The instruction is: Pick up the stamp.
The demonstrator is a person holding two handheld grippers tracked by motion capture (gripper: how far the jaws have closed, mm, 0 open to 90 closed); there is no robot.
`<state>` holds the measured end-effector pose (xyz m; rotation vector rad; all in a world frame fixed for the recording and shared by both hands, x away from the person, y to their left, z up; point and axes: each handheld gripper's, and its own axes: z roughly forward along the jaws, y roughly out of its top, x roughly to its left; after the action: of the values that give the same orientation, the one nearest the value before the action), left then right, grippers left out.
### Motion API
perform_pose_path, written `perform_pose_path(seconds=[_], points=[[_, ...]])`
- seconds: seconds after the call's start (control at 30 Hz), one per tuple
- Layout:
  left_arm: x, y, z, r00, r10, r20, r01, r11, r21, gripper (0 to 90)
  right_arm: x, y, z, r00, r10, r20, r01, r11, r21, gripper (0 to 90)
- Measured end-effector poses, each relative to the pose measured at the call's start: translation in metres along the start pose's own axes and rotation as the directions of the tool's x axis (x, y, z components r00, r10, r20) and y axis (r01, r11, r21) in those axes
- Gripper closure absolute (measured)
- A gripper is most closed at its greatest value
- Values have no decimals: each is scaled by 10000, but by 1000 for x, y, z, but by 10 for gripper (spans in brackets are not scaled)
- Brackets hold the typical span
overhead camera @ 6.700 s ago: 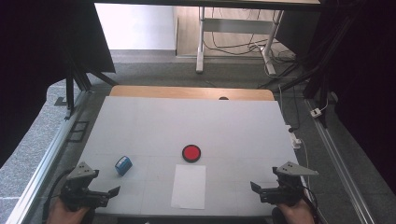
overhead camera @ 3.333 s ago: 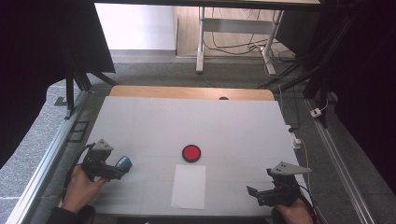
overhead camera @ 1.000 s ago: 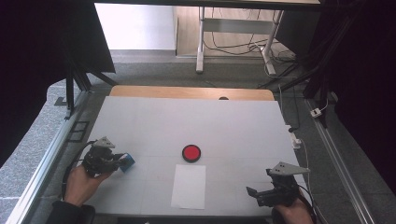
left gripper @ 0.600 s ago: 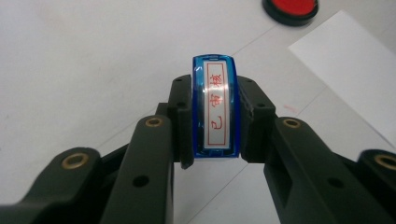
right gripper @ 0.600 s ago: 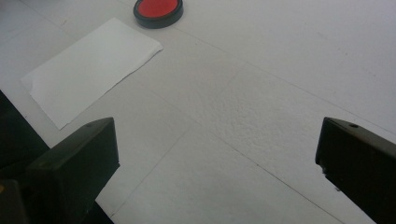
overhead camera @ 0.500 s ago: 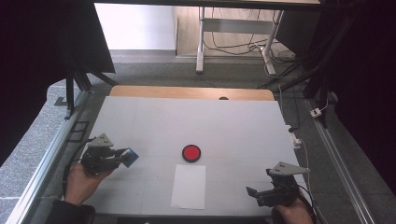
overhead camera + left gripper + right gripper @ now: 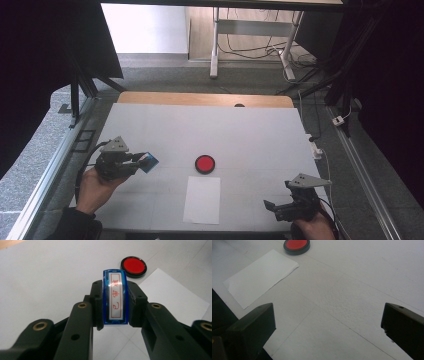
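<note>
My left gripper (image 7: 141,161) is shut on a blue stamp (image 7: 148,162) and holds it above the table at the left. In the left gripper view the blue stamp (image 7: 115,297) stands between the black jaws, its clear face with red characters turned to the camera. A red ink pad (image 7: 205,163) in a black rim lies at the table's middle, and a white sheet of paper (image 7: 202,199) lies just in front of it. My right gripper (image 7: 272,206) rests open near the front right edge, with nothing between its jaws (image 7: 327,325).
The white table (image 7: 250,135) has a wooden strip along its far edge. Metal rails run along both sides. Cables and a small white plug lie at the right edge.
The left gripper has risen from the table with the blue stamp and drifted a little to the right. The right gripper has stayed where it was.
</note>
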<state>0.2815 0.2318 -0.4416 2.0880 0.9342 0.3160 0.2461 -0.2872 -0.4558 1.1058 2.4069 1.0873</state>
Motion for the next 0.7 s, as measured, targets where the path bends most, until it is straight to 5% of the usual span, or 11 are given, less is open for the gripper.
perform_pose_path(seconds=[0.4, 0.7], points=[[-15, 26, 11, 9933, 849, 787, -828, 9961, -294, 705, 0, 0, 0, 10000, 16, -4, -16, 10000, -8, 0], [-23, 44, 22, 9838, 1041, 1463, -977, 9940, -500, 705, 1, 0, 0, 9999, -107, 27, 107, 9999, -27, 0]])
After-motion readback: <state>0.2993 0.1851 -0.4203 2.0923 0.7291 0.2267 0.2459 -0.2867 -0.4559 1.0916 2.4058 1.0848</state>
